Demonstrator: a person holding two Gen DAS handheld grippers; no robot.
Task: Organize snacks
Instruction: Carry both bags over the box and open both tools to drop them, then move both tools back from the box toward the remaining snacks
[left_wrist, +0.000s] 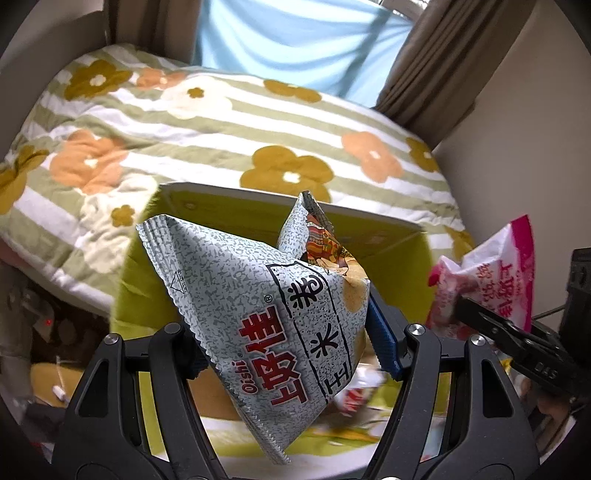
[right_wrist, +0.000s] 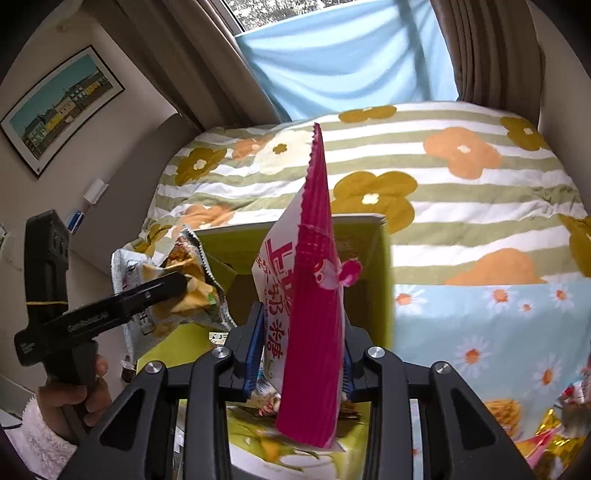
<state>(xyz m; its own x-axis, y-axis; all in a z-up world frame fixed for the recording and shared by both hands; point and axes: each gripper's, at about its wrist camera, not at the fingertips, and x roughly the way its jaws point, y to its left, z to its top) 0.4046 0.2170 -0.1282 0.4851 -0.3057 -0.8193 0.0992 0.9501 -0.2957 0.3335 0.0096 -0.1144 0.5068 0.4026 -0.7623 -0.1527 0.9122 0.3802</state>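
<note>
My left gripper (left_wrist: 288, 350) is shut on a grey speckled Oishi snack bag (left_wrist: 266, 295), which hangs tilted between the pads. Below and behind it stands an open green box (left_wrist: 229, 206) on the bed. At the right edge of the left wrist view, the right gripper (left_wrist: 476, 314) holds a pink snack bag (left_wrist: 495, 280). In the right wrist view, my right gripper (right_wrist: 301, 365) is shut on that pink bag (right_wrist: 314, 295), held upright and edge-on over the green box (right_wrist: 376, 280). The left gripper (right_wrist: 173, 282) with the grey bag (right_wrist: 184, 280) is to the left, in a hand (right_wrist: 74, 398).
A striped floral quilt (left_wrist: 221, 129) covers the bed behind the box. A blue daisy cloth (right_wrist: 480, 332) lies to the right, with more snack packets (right_wrist: 554, 424) at its lower right. Other packets (left_wrist: 354, 395) lie inside the box. A framed picture (right_wrist: 62, 107) hangs on the left wall.
</note>
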